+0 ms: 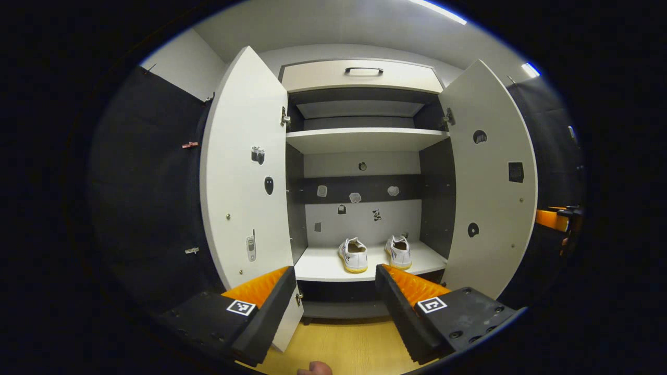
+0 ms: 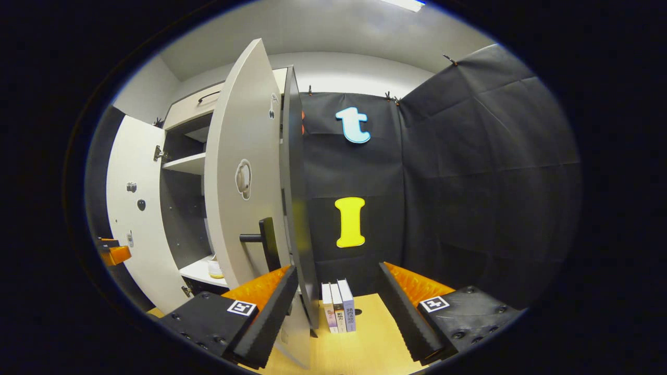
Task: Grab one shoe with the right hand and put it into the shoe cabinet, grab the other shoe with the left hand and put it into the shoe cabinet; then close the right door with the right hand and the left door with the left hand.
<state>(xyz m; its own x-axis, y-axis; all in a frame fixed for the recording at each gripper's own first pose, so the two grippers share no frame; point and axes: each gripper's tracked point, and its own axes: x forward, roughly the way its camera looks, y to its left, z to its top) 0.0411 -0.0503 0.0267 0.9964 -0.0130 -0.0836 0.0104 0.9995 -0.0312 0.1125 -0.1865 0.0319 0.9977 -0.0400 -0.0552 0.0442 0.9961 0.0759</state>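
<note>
Left gripper [image 1: 333, 299]: spread wide, holding nothing, low before the open cabinet, facing the bottom shelf.
Right gripper [image 2: 338, 302]: spread wide, holding nothing, beside the outer face of the right door; seen also at the right edge of the left gripper view [image 1: 555, 219].
Floor [image 1: 344, 346]: pale wood, under both grippers.
Books [image 2: 338, 304]: three, upright on the floor, just beside the cabinet's side panel, between the right gripper's fingers in the right gripper view.
Right door [image 2: 245, 177]: swung open, edge toward the right gripper view, dark handle [image 2: 263, 240] sticking out from its outer face; in the left gripper view [image 1: 492, 177], inner face with small stickers.
Left door [image 1: 245, 166]: swung open, inner face with stickers.
Shoes: two white ones with yellowish soles, side by side on the bottom shelf [image 1: 323, 265], heels toward the left gripper view; left shoe [image 1: 353, 255] and right shoe [image 1: 399, 251] near each other, not touching.
Cabinet [image 1: 365, 140]: white shelves, dark side walls, stickers on the back panel.
Drawer [image 1: 362, 75]: at the top, shut, with a dark handle.
Booth wall [image 2: 469, 172]: black cloth, behind and beside the cabinet.
</note>
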